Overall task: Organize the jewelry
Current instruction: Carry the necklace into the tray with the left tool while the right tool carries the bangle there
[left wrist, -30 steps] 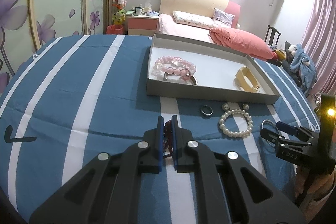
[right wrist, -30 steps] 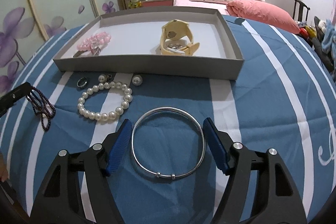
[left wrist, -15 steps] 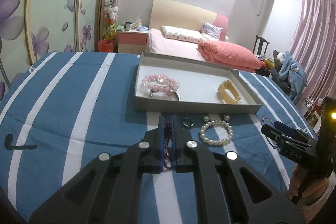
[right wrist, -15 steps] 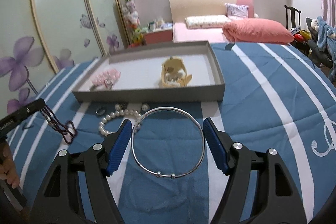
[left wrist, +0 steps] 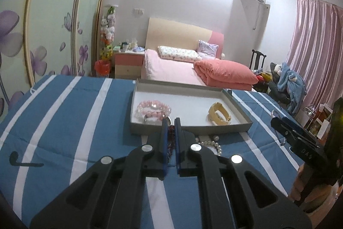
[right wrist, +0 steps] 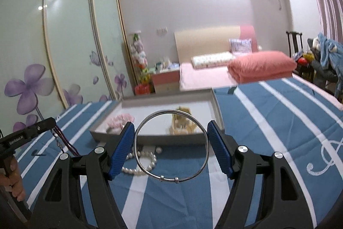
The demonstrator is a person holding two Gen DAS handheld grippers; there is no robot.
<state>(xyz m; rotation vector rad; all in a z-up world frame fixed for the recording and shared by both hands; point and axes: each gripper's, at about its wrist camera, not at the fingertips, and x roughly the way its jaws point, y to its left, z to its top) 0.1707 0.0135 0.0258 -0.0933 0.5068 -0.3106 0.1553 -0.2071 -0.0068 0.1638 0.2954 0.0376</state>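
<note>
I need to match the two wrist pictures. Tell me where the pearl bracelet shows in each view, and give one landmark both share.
Left wrist view: the pearl bracelet lies low and right of centre, partly hidden behind the left gripper.
Right wrist view: it lies low and left of centre, partly behind the silver bangle held in the right gripper.
Shared landmark: the grey tray, just beyond the bracelet.
</note>
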